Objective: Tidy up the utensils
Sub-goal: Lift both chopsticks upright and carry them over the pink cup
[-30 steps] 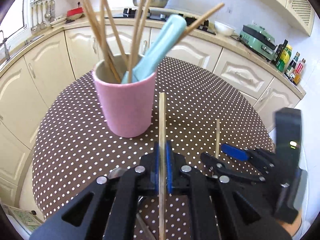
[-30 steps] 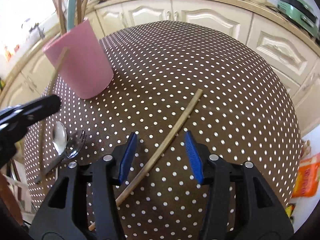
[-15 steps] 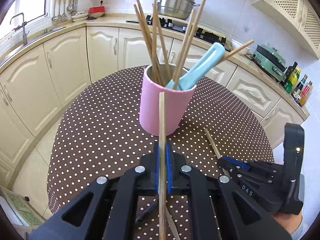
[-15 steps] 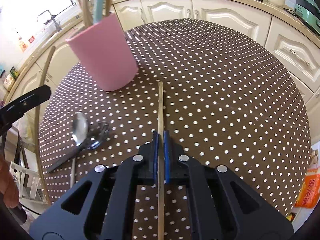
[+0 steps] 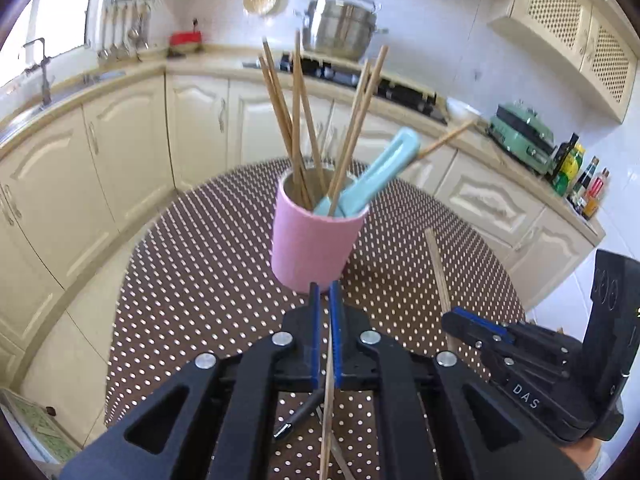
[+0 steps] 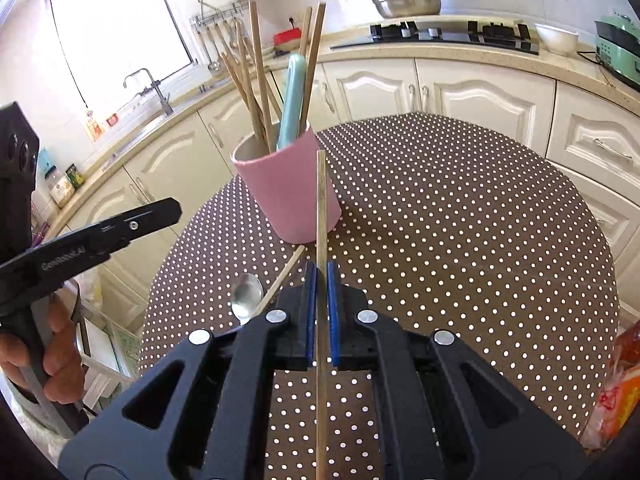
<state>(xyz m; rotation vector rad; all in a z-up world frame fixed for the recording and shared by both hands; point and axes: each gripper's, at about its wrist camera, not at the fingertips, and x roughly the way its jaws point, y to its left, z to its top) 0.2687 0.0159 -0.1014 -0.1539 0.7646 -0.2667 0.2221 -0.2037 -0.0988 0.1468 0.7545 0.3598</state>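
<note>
L gripper (image 5: 325,296): my jaws clenched on a thin wooden chopstick (image 5: 329,392); the stick runs back under my frame, its front tip hard to make out against the cup.
R gripper (image 6: 321,276): my jaws clamped on a second chopstick (image 6: 321,208), lifted off the cloth; tip ends in front of the cup's side.
Pink cup (image 5: 314,244): upright on the table, just ahead of both sets of jaws, near the table's far-left part in the R view.
Cup contents: bundle of chopsticks (image 5: 296,120) fanned out above the rim, plus a pale-blue handled utensil (image 5: 376,176) leaning to the R.
Table (image 5: 200,272): round, brown cloth w/ white dots.
Loose items, R view: metal spoon (image 6: 247,298) lying bowl-up on the cloth L of my R jaws; one more stick (image 6: 282,276) flat beside it, end near the cup's base.
Under L frame: dark handle (image 5: 300,416) on the cloth, prob. more cutlery, mostly hidden.
Hand (image 6: 52,364): person's fingers wrapped around the L gripper's grip, at the L edge of the R view.
Backdrop: cream cabinets (image 6: 480,96), hob, steel pot (image 5: 340,30) on the counter.
</note>
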